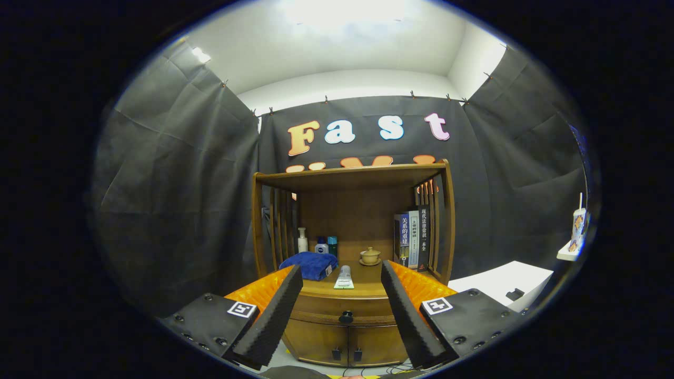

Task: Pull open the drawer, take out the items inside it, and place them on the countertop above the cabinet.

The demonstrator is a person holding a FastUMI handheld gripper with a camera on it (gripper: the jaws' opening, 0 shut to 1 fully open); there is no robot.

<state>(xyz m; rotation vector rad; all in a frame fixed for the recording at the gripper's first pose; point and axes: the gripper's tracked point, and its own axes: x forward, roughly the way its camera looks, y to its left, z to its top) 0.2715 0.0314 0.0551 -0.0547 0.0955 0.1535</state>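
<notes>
A wooden cabinet (347,326) with an open shelf hutch stands ahead of me. Its drawer (345,305) is closed, with a dark round knob (346,317) at its middle, seen between my fingers and some way beyond them. On the countertop (368,287) lie a folded blue towel (310,265) at the left and a clear tube (344,277) near the front edge. My gripper (342,273) is open with nothing between its fingers, well short of the cabinet.
Bottles (316,242) stand at the back left of the countertop, a small lidded ceramic cup (370,256) at the middle, books (413,237) upright at the right. Two lower doors (345,347) sit under the drawer. A white table (505,287) is to the right, with a cup with straw (578,229) beyond.
</notes>
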